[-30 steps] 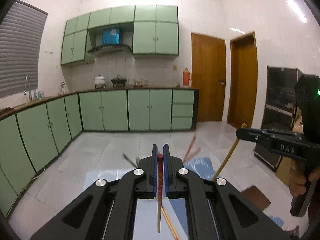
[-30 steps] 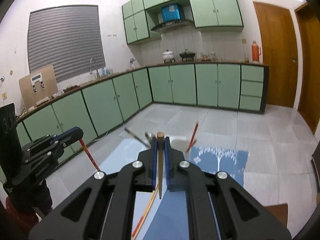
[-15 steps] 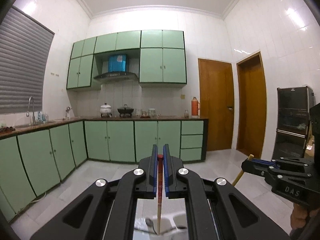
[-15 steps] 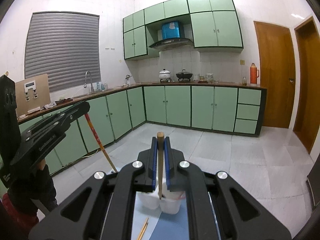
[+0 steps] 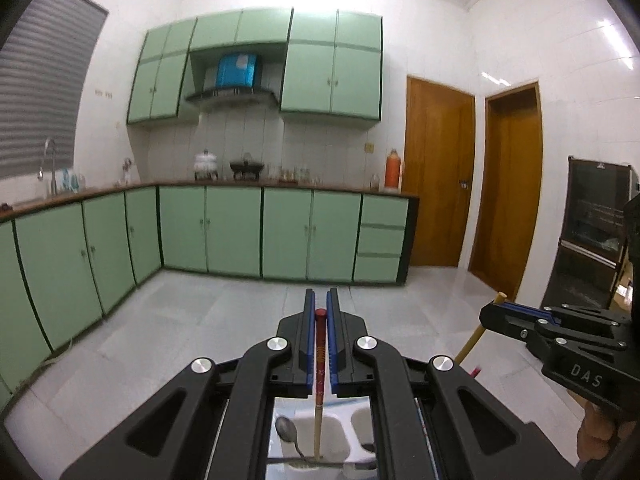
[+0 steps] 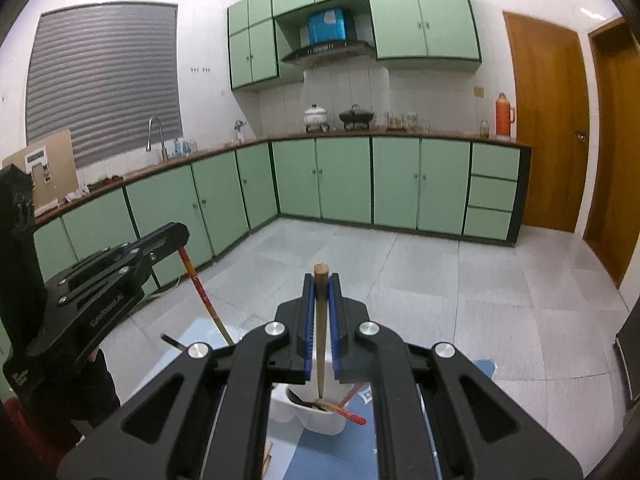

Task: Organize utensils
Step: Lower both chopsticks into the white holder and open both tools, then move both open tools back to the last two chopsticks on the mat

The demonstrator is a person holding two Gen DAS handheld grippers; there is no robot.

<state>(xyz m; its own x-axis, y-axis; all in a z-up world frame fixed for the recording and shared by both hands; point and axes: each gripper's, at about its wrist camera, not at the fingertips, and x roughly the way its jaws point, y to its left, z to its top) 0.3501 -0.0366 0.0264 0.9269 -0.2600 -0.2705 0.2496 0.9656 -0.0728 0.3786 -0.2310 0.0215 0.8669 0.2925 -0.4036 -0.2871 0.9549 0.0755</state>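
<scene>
Green base cabinets (image 5: 208, 236) line the far and left walls of the kitchen. Near, low in both views, a white utensil holder (image 6: 320, 420) stands on a blue mat (image 6: 340, 456). The left gripper (image 5: 321, 308) is pressed together, pinching a red-topped chopstick (image 5: 319, 360) whose tip hangs over the holder, beside a spoon (image 5: 288, 434). The right gripper (image 6: 320, 292) likewise pinches a plain wooden chopstick (image 6: 321, 320), its tip above the holder's contents, among them a red chopstick (image 6: 348, 412).
</scene>
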